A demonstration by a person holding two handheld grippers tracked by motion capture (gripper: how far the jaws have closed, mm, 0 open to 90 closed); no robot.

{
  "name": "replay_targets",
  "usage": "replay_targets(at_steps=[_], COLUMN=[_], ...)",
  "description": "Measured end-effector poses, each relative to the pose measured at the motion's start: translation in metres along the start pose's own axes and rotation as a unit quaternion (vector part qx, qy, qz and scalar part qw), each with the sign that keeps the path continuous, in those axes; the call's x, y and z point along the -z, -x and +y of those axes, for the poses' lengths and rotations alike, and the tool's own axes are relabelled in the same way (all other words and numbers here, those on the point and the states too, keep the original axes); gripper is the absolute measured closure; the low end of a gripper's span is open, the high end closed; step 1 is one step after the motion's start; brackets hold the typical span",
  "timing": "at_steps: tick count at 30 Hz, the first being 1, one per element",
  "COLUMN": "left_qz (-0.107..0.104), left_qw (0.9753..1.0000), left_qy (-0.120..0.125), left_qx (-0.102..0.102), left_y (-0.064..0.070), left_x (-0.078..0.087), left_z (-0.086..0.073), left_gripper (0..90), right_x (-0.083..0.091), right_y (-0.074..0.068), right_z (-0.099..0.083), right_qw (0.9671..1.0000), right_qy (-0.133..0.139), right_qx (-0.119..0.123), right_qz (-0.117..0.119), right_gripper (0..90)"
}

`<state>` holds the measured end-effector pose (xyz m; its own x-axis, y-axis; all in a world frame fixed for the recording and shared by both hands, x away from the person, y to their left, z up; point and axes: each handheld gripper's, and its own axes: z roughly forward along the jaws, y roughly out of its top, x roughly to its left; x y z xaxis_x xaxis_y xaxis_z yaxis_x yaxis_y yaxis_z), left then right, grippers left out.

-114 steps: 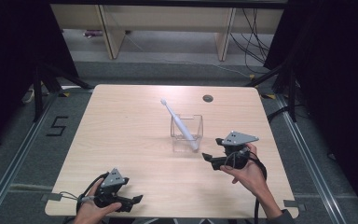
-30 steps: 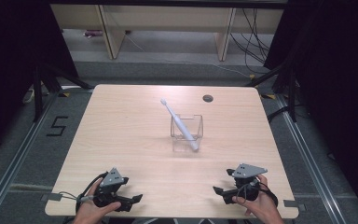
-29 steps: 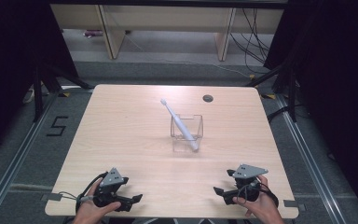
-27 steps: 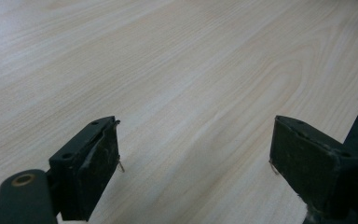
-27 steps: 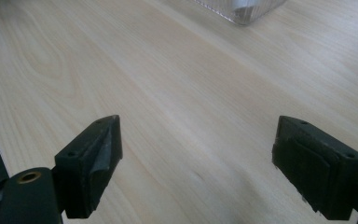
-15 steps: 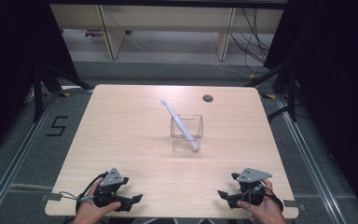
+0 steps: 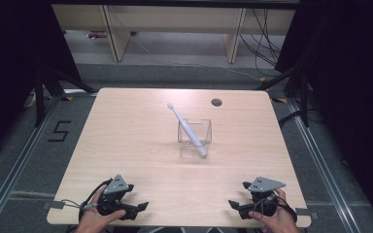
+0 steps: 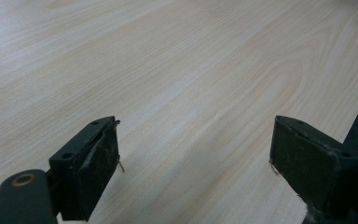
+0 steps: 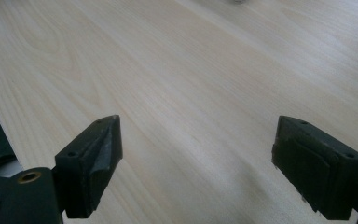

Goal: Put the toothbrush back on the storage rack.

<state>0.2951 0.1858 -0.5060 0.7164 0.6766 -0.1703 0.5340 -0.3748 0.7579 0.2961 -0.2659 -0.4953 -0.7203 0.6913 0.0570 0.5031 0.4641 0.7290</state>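
The left black two-jaw gripper (image 7: 138, 207) is rested at the near left of the pale wooden table (image 7: 126, 136), jaws spread apart and empty; the right black two-jaw gripper (image 7: 233, 205) likewise at the near right; the white toothbrush (image 7: 187, 129) is leaned tilted in the clear square plastic cup (image 7: 194, 138) at the table's middle, well apart from both.

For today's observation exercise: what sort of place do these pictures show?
Probably a lab or recording bay: a bare wooden table on a grey floor with a taped number 5, black curtains at both sides, and loose cables behind.
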Motion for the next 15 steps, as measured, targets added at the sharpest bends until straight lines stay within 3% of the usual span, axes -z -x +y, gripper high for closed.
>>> replay_targets(at_steps=[1, 5, 8, 9, 14, 15], left_qz=[0.001, 0.005, 0.003, 0.005, 0.004, 0.008], left_qw=[1.0, 1.0, 1.0, 0.9999, 1.0, 0.9999], left_qy=[0.0, -0.004, -0.001, -0.006, -0.002, -0.006], left_qx=[0.0, -0.005, 0.0, -0.01, -0.002, -0.01], left_y=[0.0, -0.0011, -0.0002, -0.0015, -0.0004, -0.0014], left_x=[0.0001, 0.0006, 0.0, 0.001, 0.0006, 0.0012], left_z=[0.0001, 0.0001, -0.0002, 0.0002, 0.0002, 0.0005], left_gripper=[14.9, 14.9, 14.9, 14.9, 14.9, 14.9], right_x=[0.0008, 0.0017, 0.0028, 0.0032, 0.0031, 0.0038], right_y=[0.0014, 0.0031, 0.0023, 0.0025, 0.0028, 0.0028], right_z=[0.0, -0.0004, -0.0014, -0.0018, -0.0016, -0.0015], right_qw=[0.9999, 0.9999, 1.0, 0.9999, 1.0, 0.9999], right_qy=[0.004, 0.001, 0.004, 0.005, 0.003, 0.005], right_qx=[0.012, 0.006, 0.006, 0.008, 0.006, 0.01], right_qz=[-0.003, 0.016, 0.003, -0.001, 0.005, -0.001], right_gripper=[16.5, 16.4, 16.5, 16.5, 16.5, 16.5])
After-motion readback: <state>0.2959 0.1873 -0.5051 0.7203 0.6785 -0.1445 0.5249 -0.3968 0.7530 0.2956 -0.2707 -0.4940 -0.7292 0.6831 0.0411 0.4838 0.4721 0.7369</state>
